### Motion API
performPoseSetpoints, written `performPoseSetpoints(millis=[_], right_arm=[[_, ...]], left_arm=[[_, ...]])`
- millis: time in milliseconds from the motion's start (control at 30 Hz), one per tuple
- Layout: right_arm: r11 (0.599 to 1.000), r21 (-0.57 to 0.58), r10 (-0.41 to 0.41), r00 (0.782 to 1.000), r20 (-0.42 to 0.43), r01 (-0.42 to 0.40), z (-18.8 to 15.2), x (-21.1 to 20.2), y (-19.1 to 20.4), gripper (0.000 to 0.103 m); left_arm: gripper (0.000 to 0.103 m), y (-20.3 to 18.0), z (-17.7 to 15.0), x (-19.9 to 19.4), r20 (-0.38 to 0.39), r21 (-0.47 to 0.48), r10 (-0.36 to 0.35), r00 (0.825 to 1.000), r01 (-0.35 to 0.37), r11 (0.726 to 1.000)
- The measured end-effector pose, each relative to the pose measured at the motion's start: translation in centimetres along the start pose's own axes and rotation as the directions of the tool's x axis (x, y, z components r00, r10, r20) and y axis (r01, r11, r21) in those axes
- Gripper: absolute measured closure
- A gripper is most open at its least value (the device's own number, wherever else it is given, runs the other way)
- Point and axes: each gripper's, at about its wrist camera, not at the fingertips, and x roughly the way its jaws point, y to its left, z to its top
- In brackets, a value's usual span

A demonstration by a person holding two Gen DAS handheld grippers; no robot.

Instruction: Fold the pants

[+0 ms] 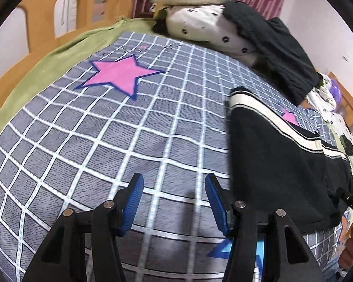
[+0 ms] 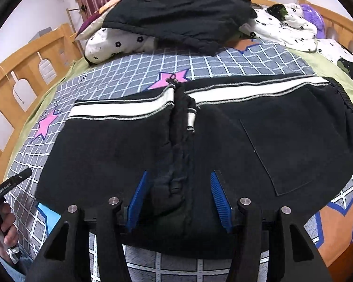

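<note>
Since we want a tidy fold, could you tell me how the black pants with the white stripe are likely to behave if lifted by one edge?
The black pants will probably drape and sag, since the cloth bunches in soft ridges at the middle. They look thick and fleecy, so likely fairly heavy for their size. On the checked blanket they may cling rather than slide.

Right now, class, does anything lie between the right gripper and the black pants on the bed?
Nothing visible does. The right gripper is open directly over the black pants, its fingers straddling the bunched middle fold.
</note>
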Motion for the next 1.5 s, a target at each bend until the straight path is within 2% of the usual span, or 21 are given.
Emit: performPoseSetpoints(millis=[100,267,400,500,600,667,700,733,767,800,867,900,967,1067,1100,1167,1233,1333,1400,1467,1500], right_arm=[[1.0,0.013,0.026,1.0,0.01,-0.026,0.1,-0.1,0.0,0.049],[0.992,0.046,0.116,0.993,0.0,-0.116,-0.1,0.5,0.1,0.049],[0.994,0.035,0.108,0.993,-0.039,-0.106,-0.4,2.2,0.3,0.049],[0.999,0.017,0.039,0.997,-0.066,-0.038,-0.6,4.0,0.4,0.049],[0.999,-0.022,0.021,0.998,-0.06,-0.023,-0.6,4.6,1.0,0.076],[0.998,-0.045,0.042,0.999,0.03,-0.04,-0.5,2.6,0.8,0.081],[0.995,-0.029,0.093,0.992,0.083,-0.091,-0.4,1.1,0.3,0.083],[0.991,-0.014,0.136,0.984,0.117,-0.135,-0.3,0.0,-0.3,0.082],[0.991,-0.012,0.13,0.986,0.106,-0.13,-0.3,0.0,-0.4,0.082],[0.996,-0.014,0.093,0.993,0.072,-0.093,-0.4,0.8,-0.6,0.081],[1.0,-0.013,0.015,1.0,-0.019,-0.016,-1.2,3.3,-1.0,0.073],[1.0,-0.007,0.025,0.999,-0.038,-0.025,-1.5,3.8,-1.3,0.071],[0.998,0.018,0.053,0.999,0.0,-0.053,-1.4,2.6,-1.9,0.066],[1.0,0.021,0.014,0.992,0.125,-0.017,-1.6,-0.7,-2.4,0.063],[1.0,0.012,0.011,0.992,0.126,-0.013,-1.7,-0.8,-2.4,0.063],[1.0,-0.003,0.012,0.997,0.073,-0.012,-2.3,0.0,-2.5,0.064],[1.0,0.006,-0.008,0.999,0.037,0.008,-2.9,1.3,-2.8,0.067],[1.0,0.011,0.019,0.999,0.04,-0.02,-2.3,0.2,-3.3,0.067],[0.999,0.026,0.02,0.997,0.078,-0.022,-1.5,-1.6,-4.4,0.066],[0.999,0.042,-0.012,0.991,0.136,0.007,-1.1,-3.8,-6.0,0.056],[0.997,0.062,-0.049,0.985,0.164,0.04,-0.5,-4.9,-7.4,0.045]], left_arm=[[0.051,1.0,0.3,0.3,-0.01,-0.034,0.008,1.0,-0.009,0.999],[0.051,1.6,0.4,0.3,-0.023,-0.065,-0.003,1.0,0.002,0.998],[0.051,1.0,0.2,0.3,-0.027,-0.039,-0.001,1.0,0.0,0.999],[0.051,0.1,-0.2,0.6,-0.039,0.001,0.002,0.999,-0.002,1.0],[0.051,-1.1,-0.6,0.5,-0.031,0.046,-0.004,1.0,0.005,0.999],[0.051,-1.9,-0.8,-0.1,-0.006,0.077,-0.01,1.0,0.01,0.997],[0.051,-2.2,-1.0,-0.6,0.012,0.088,-0.024,1.0,0.023,0.996],[0.051,-2.5,-1.0,-0.9,0.027,0.094,-0.041,0.999,0.039,0.995],[0.051,-2.9,-1.1,-1.3,0.041,0.1,-0.071,0.997,0.067,0.993],[0.051,-3.3,-1.2,-1.5,0.045,0.103,-0.089,0.995,0.084,0.991],[0.051,-4.7,-1.4,-1.5,0.034,0.126,-0.127,0.991,0.122,0.984],[0.051,-5.5,-1.4,-1.4,0.018,0.147,-0.127,0.992,0.123,0.981],[0.051,-7.1,-1.9,-1.3,0.008,0.192,-0.128,0.992,0.124,0.973],[0.05,-8.4,-2.7,-0.4,-0.014,0.225,-0.089,0.996,0.09,0.97],[0.05,-8.5,-3.0,0.2,-0.031,0.224,-0.081,0.996,0.086,0.971],[0.048,-8.5,-4.1,1.4,-0.07,0.195,-0.1,0.993,0.111,0.974],[0.047,-8.5,-4.4,1.4,-0.053,0.198,-0.103,0.993,0.112,0.974],[0.047,-8.8,-3.7,1.0,-0.065,0.213,-0.099,0.993,0.111,0.971],[0.047,-9.0,-3.0,0.6,-0.062,0.217,-0.084,0.995,0.095,0.971],[0.047,-9.4,-2.3,0.8,-0.072,0.23,-0.043,0.996,0.059,0.971],[0.047,-9.6,-2.1,0.9,-0.078,0.234,-0.042,0.996,0.059,0.971]])
